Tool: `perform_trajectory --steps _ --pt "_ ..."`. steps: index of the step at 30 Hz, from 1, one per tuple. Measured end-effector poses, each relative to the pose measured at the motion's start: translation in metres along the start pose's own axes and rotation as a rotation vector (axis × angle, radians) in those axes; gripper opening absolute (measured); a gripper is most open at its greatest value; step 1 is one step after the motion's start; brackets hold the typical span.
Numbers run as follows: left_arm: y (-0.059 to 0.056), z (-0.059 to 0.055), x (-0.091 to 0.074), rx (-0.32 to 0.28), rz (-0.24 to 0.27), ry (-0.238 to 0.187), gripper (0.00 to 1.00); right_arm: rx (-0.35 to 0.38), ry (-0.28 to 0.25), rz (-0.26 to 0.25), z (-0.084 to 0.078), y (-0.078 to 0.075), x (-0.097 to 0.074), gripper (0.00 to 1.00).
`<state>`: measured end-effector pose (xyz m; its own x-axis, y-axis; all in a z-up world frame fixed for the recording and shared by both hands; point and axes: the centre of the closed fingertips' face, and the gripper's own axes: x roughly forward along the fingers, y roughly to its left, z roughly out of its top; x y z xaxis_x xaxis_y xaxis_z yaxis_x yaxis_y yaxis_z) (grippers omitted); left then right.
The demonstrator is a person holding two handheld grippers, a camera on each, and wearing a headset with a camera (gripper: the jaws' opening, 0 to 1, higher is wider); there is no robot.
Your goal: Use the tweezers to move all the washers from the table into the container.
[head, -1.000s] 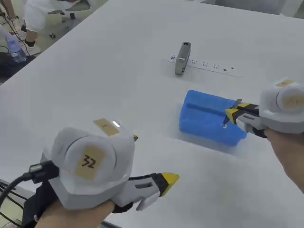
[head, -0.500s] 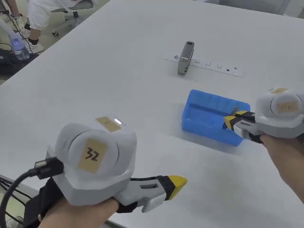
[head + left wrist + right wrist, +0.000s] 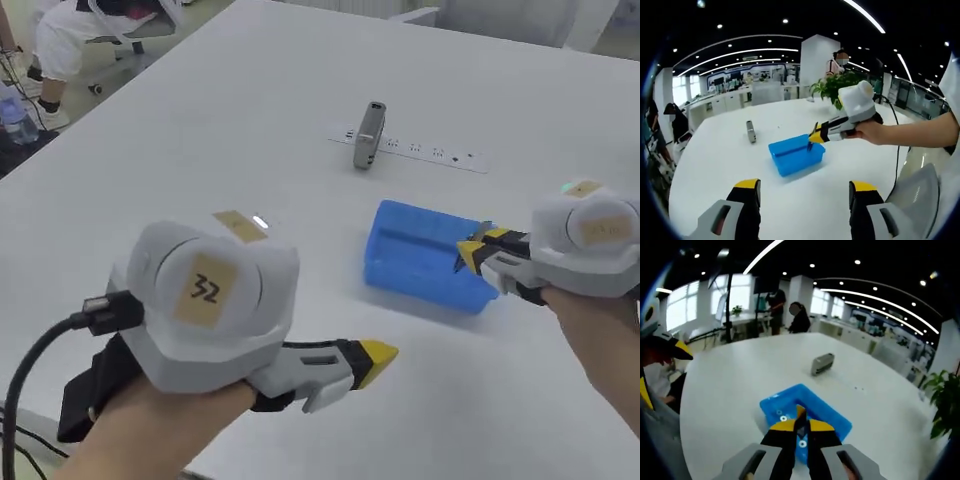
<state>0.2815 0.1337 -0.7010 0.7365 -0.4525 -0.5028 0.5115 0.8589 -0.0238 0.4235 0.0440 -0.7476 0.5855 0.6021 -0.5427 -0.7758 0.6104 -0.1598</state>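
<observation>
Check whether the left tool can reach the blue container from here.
Probably yes. The left tool is open, with bare table between it and the blue container. The right tool, shut on tweezers, hangs over one end, so the other end looks freer.

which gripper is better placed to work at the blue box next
Right. The right gripper is shut on the tweezers, with their tip over the blue box. The left gripper is open, empty, and apart from the box, nearer the person.

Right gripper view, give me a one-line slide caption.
Right gripper, shut on tweezers, hovers over the blue container with washers inside.
</observation>
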Motion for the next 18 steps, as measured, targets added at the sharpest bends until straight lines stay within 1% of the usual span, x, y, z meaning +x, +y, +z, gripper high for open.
perform_trajectory --steps 3,4,5,6,7,8,10,12,15,16,18 --pt "-0.004 0.013 0.003 0.02 -0.033 -0.012 0.62 -0.03 0.002 0.0 0.003 0.008 -0.01 0.03" --pt "-0.005 0.018 0.004 0.026 -0.046 -0.019 0.59 -0.054 -0.001 -0.001 0.005 0.014 -0.016 0.03" --pt "-0.006 0.022 0.006 0.039 -0.062 -0.017 0.57 -0.063 -0.001 0.001 0.006 0.018 -0.02 0.03" --pt "-0.005 0.025 0.007 0.043 -0.057 -0.015 0.54 -0.078 -0.002 0.002 0.006 0.022 -0.023 0.03" --pt "-0.006 0.029 0.009 0.066 -0.066 -0.016 0.5 -0.089 -0.001 0.002 0.007 0.025 -0.026 0.03" --pt "-0.008 0.031 0.01 0.079 -0.079 -0.011 0.46 -0.093 0.0 0.002 0.007 0.027 -0.027 0.03" --pt "-0.013 0.036 0.013 0.092 -0.105 -0.008 0.4 -0.108 0.003 0.005 0.006 0.036 -0.036 0.03" --pt "-0.016 0.038 0.017 0.106 -0.129 0.007 0.35 -0.125 0.008 0.002 0.004 0.042 -0.04 0.03" --pt "-0.02 0.042 0.022 0.14 -0.131 0.015 0.29 -0.161 0.025 -0.002 -0.002 0.053 -0.049 0.03" --pt "-0.023 0.042 0.023 0.151 -0.148 0.02 0.25 -0.159 0.024 -0.001 -0.002 0.055 -0.051 0.03" --pt "-0.027 0.042 0.025 0.155 -0.164 0.025 0.22 -0.142 0.026 0.007 -0.005 0.061 -0.054 0.03"
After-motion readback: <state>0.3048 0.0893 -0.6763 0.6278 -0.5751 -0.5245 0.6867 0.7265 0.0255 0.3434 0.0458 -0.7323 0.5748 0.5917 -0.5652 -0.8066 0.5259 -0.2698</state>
